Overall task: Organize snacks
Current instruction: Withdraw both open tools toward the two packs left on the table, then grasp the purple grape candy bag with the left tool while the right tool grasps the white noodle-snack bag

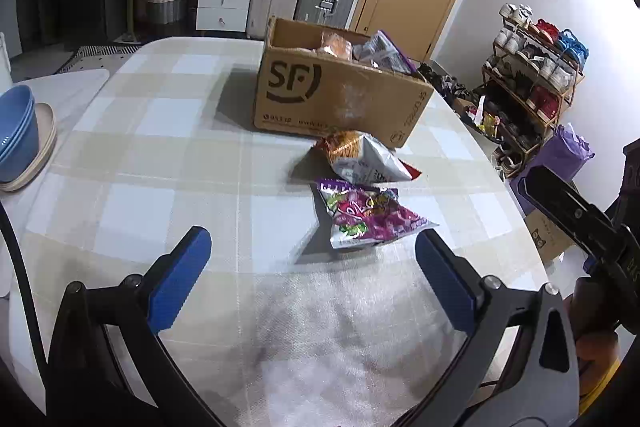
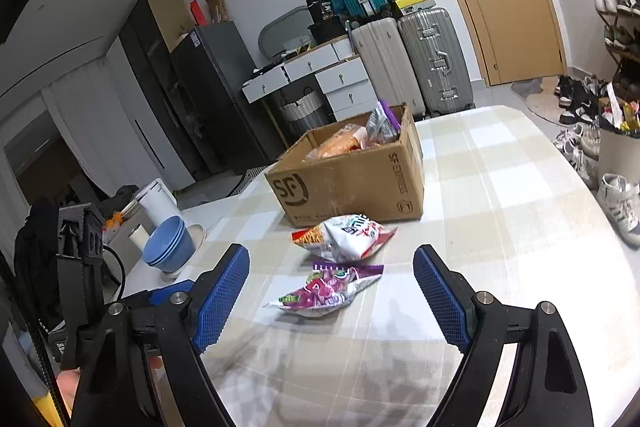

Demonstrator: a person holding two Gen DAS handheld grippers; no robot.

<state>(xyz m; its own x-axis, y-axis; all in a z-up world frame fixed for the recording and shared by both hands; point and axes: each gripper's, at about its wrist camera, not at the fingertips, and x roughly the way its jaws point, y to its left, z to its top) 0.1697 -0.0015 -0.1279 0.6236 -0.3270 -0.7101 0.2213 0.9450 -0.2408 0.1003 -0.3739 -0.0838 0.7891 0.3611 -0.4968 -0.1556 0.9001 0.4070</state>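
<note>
Bowls (image 1: 16, 135), blue and stacked on a beige plate (image 1: 44, 147), sit far left on the checked tablecloth (image 1: 160, 155). Left gripper (image 1: 312, 259) hovers low over the cloth with its blue-padded jaws spread wide, nothing between them. Cardboard box (image 1: 340, 99), brown with black SF logo on the near face, stands open-topped at mid table; inside it an orange snack pack (image 1: 336, 45) and a silver-purple pack (image 1: 384, 53) poke above the rim. Just in front of the box lies a white-and-orange chip bag (image 1: 360, 157), crumpled, red edge at its right end, near the box wall; touching or not, can't tell. Just nearer lies a purple-magenta candy bag (image 1: 368, 219), shiny, green lettering, flat on the cloth, close beside the chip bag and just ahead of the left gripper's right pad. Right gripper (image 2: 332, 291) also gapes wide and empty, the candy bag framed between its blue pads from its own view. Shoe rack (image 1: 536, 67) stands off the table at far right.
</note>
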